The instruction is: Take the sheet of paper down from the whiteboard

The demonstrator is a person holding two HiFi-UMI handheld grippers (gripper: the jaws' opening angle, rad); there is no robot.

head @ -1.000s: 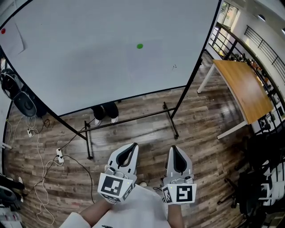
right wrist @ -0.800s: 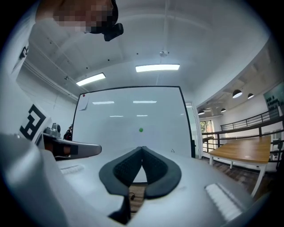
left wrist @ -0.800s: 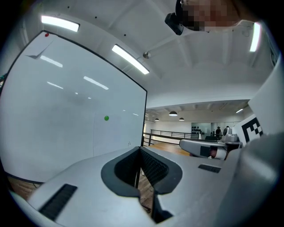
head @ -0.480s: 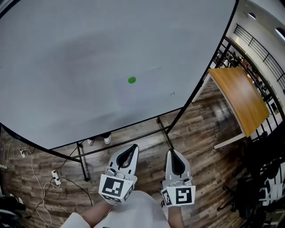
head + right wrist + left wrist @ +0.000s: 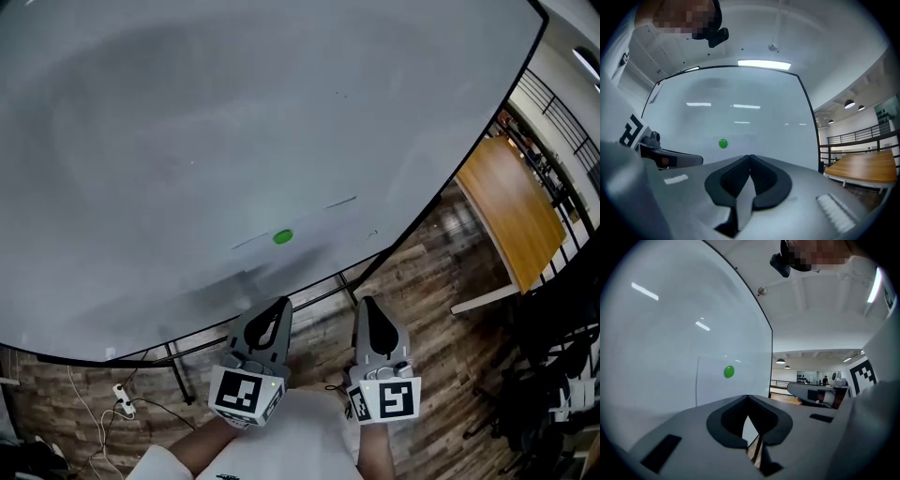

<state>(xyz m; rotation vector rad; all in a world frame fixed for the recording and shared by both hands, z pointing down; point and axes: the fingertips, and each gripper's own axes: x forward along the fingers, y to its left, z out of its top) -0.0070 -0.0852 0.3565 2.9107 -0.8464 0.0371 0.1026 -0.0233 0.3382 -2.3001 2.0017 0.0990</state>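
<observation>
The whiteboard (image 5: 187, 141) fills most of the head view. A white sheet of paper (image 5: 319, 234) hangs low on it, pinned by a round green magnet (image 5: 282, 236). My left gripper (image 5: 278, 305) and right gripper (image 5: 368, 305) sit side by side just below the sheet, both shut and empty, short of the board. In the left gripper view the magnet (image 5: 729, 371) and the sheet (image 5: 715, 387) lie a little above and left of the shut left gripper (image 5: 748, 397). The right gripper view has the magnet (image 5: 723, 143) left of the right gripper (image 5: 750, 157).
A wooden table (image 5: 511, 211) stands to the right of the board, with railings behind it. The board's black stand (image 5: 178, 375) rests on the wood floor, near cables and a power strip (image 5: 120, 398). Dark chairs (image 5: 562, 375) crowd the far right.
Both grippers have moved toward the whiteboard together. The board has grown in view, and the magnet and sheet have slid down the frame until they sit just above the fingertips.
</observation>
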